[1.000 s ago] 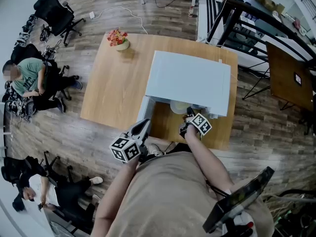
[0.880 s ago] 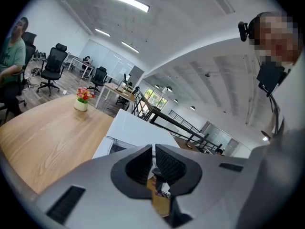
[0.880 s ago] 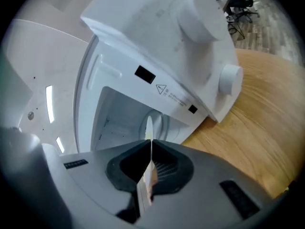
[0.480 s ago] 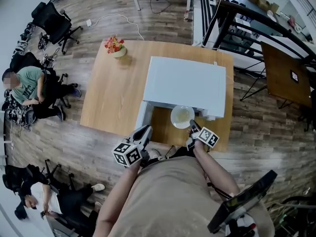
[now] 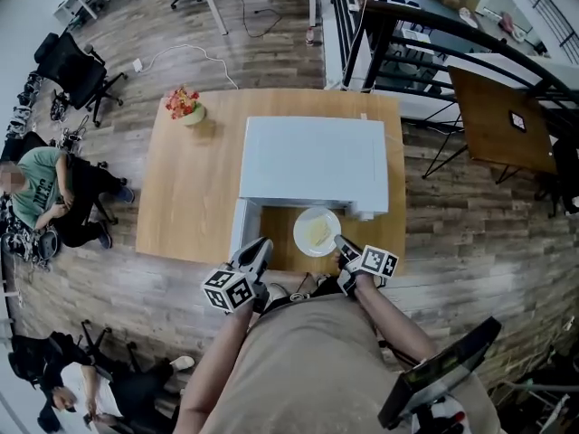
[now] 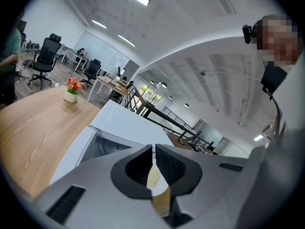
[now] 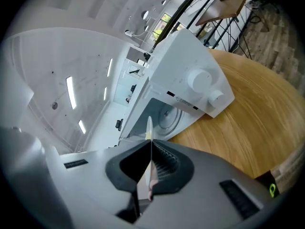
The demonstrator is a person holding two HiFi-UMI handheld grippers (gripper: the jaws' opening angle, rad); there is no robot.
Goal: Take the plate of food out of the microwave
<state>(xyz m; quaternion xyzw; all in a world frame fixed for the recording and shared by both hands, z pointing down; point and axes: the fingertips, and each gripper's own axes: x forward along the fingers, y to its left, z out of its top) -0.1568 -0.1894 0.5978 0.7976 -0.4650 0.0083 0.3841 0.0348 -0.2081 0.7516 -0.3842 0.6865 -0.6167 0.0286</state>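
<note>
A white microwave (image 5: 312,163) stands on the wooden table (image 5: 185,197) with its door (image 5: 241,231) swung open to the left. In front of its opening hovers a white plate of pale yellow food (image 5: 317,231), outside the cavity. My right gripper (image 5: 342,244) is shut on the plate's near right rim. In the right gripper view the plate (image 7: 148,126) shows edge-on between the jaws of the right gripper (image 7: 151,146), with the empty cavity (image 7: 164,118) behind. My left gripper (image 5: 262,245) hangs by the door's front edge, shut and empty; its jaws meet in the left gripper (image 6: 153,149) view.
A small pot of red flowers (image 5: 185,107) sits at the table's far left corner. People sit on the floor at the left (image 5: 41,183), with office chairs (image 5: 77,61) beyond. A black stair railing (image 5: 407,25) and a brown side table (image 5: 502,116) lie to the right.
The plate has come out of the microwave toward me, carried by my right gripper. My left gripper has stayed near the door.
</note>
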